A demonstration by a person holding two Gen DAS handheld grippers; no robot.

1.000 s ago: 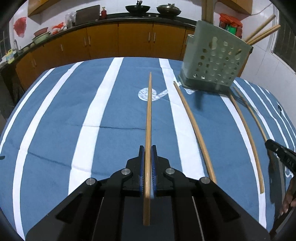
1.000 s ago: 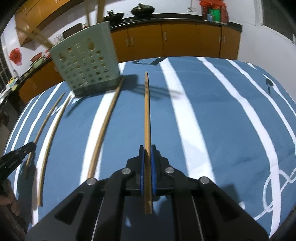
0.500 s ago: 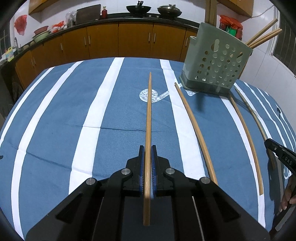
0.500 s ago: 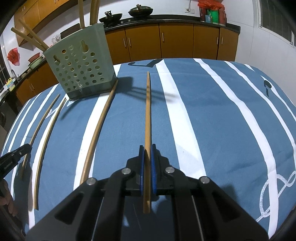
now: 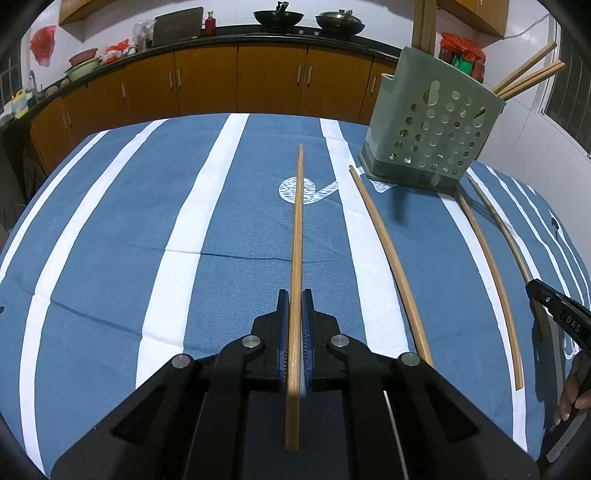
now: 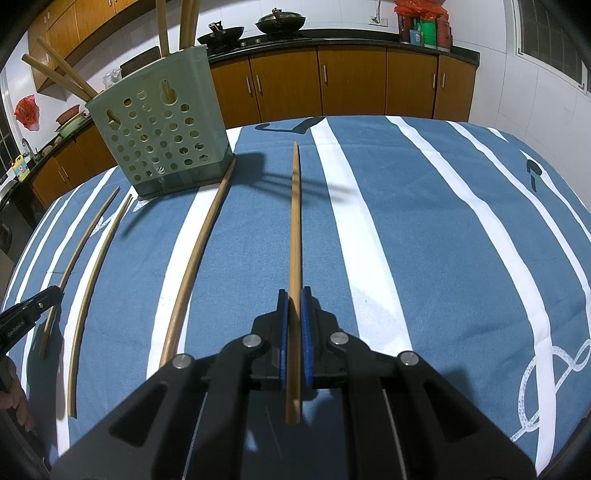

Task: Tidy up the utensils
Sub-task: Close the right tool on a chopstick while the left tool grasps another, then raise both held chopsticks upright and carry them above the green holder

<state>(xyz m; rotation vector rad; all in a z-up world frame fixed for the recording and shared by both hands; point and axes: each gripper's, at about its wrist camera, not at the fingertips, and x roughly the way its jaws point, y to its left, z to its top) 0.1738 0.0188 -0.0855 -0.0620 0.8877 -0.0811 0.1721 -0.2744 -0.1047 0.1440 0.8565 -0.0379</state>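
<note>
My left gripper (image 5: 294, 295) is shut on a wooden chopstick (image 5: 297, 221) that runs straight ahead over the blue striped cloth. In its own view my right gripper (image 6: 294, 295) is shut on another chopstick (image 6: 294, 221) the same way. Two loose chopsticks (image 5: 388, 266) (image 5: 487, 266) lie on the cloth between the two grippers; in the right wrist view they are left of my gripper (image 6: 199, 258) (image 6: 96, 280). A green perforated utensil holder (image 5: 432, 144) (image 6: 162, 122) stands at the far side with several chopsticks upright in it. The right gripper's tip (image 5: 535, 286) shows at the left wrist view's right edge.
The table is covered by a blue cloth with white stripes (image 5: 110, 221). Brown kitchen cabinets (image 5: 240, 81) with woks (image 5: 277, 16) on the counter run behind the table. A hand (image 5: 576, 398) shows at the right edge of the left wrist view.
</note>
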